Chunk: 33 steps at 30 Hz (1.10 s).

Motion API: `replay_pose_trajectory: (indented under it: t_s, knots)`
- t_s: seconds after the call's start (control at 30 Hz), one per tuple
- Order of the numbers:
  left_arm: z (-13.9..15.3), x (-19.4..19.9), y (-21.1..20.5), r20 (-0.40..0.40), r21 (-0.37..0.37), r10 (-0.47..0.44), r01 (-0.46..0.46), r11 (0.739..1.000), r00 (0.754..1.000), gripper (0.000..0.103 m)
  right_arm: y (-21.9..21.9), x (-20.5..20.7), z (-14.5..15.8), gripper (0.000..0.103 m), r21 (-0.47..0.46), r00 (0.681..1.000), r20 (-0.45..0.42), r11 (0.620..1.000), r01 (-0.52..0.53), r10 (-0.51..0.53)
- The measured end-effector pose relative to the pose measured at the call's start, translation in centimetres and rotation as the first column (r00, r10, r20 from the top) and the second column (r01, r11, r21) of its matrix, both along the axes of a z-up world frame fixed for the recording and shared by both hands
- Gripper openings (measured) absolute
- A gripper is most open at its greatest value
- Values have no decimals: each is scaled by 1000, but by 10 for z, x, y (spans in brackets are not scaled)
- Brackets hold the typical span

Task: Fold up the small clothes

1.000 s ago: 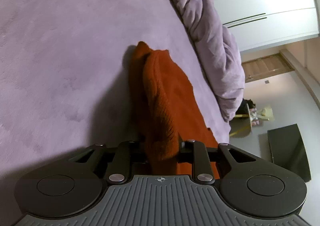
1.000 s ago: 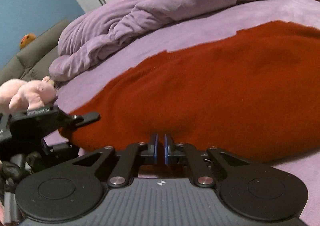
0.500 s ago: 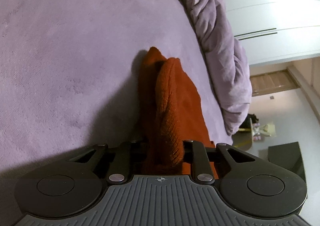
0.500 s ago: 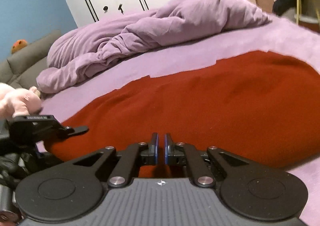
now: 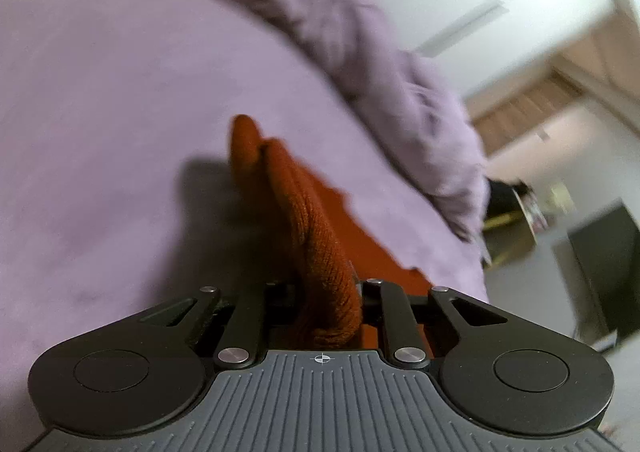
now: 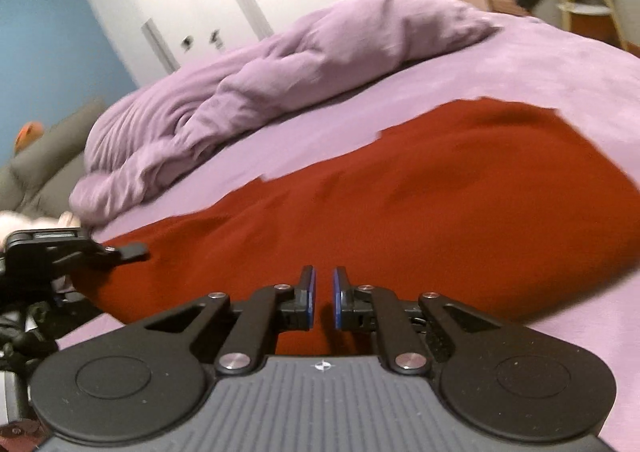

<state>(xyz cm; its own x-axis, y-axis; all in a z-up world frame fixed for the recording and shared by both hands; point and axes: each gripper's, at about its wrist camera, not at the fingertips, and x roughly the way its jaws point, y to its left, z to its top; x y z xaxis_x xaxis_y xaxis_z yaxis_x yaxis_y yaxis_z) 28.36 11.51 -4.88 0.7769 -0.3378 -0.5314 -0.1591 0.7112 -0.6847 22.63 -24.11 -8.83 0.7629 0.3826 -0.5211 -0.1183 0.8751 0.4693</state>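
The left gripper [image 5: 326, 292] is clenched on a bunched ridge of the rust-red knit garment [image 5: 316, 236], which runs from between its jaws toward twelve o'clock across the lilac bedspread [image 5: 100, 111]. Compared with half a second ago the ridge looks thinner and more stretched, though blur in this view makes that uncertain. The right gripper [image 6: 323, 298] has changed: its blue-padded fingers [image 6: 310, 292], nearly together before, now stand slightly apart with nothing between them, just above the garment's [image 6: 420, 203] near edge. The garment lies spread flat on the bedspread [image 6: 560, 63]. The left gripper [image 6: 80, 252] shows at nine o'clock there, at the cloth's edge. A crumpled purple duvet [image 6: 280, 71] is heaped at eleven o'clock.
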Motion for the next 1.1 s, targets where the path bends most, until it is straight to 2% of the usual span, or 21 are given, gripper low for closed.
replay_pose_trajectory:
  t_s: [0.1,0.17,0.27,0.33,0.4,0.43,0.47,0.5,0.57,0.63,0.67,0.7,0.8,0.83,0.93,1.0,1.03,1.07,1.1]
  knots:
    - [27,5,-45,73,115,-93,85,990,993,18,-24,-4,1,9,33,998,8,998,62,-62]
    - [37,7,-80,106,164,-175,156,974,979,18,-37,-6,2,9,33,995,20,995,98,-98]
    - [31,8,-134,112,232,-301,269,935,947,18,-51,-5,1,9,42,991,19,990,135,-136]
    - [16,9,-165,65,268,-354,326,907,933,20,-57,-4,0,9,49,989,10,988,147,-147]
    - [-7,15,-186,-27,255,-389,383,888,921,28,-63,-5,-2,9,46,989,3,988,149,-149]
    - [-19,17,-192,-88,231,-397,406,884,914,28,-65,-5,-3,9,41,989,-1,988,146,-147]
    - [-25,14,-195,-97,218,-411,422,880,906,30,-67,-6,-4,10,38,990,-4,989,144,-144]
    - [-22,7,-196,-69,235,-418,422,876,906,31,-69,-6,-5,12,37,990,-7,990,138,-138]
    - [-10,-8,-193,-32,255,-455,447,858,890,37,-74,-7,-6,17,32,992,-5,991,129,-129]
    - [5,-21,-178,17,188,-462,451,872,886,39,-79,-7,-3,17,30,993,7,992,121,-122]
    - [14,-27,-169,49,168,-455,442,881,889,41,-80,-7,-1,17,40,993,10,992,116,-117]
    - [22,-33,-159,71,179,-427,409,895,902,41,-80,-7,2,17,57,994,14,993,105,-106]
    - [37,-42,-136,97,267,-297,263,927,950,40,-73,-4,15,17,105,995,58,992,70,-77]
    - [37,-42,-131,93,286,-264,228,931,960,40,-68,-3,20,17,109,995,76,993,51,-60]
    - [26,-35,-121,38,296,-215,195,935,976,40,-47,10,19,17,97,997,74,995,-28,21]
    - [13,-26,-121,-15,288,-186,182,940,982,39,-35,23,2,18,61,997,-18,995,-77,78]
    - [3,-23,-121,-45,288,-184,189,939,982,38,-28,33,-12,18,10,990,-112,996,-86,87]
    - [-6,-22,-120,-85,297,-189,206,932,978,37,-27,35,-21,18,-4,987,-134,996,-90,89]
    - [-15,-21,-123,-120,308,-196,224,924,973,38,-29,32,-22,18,2,990,-107,996,-95,94]
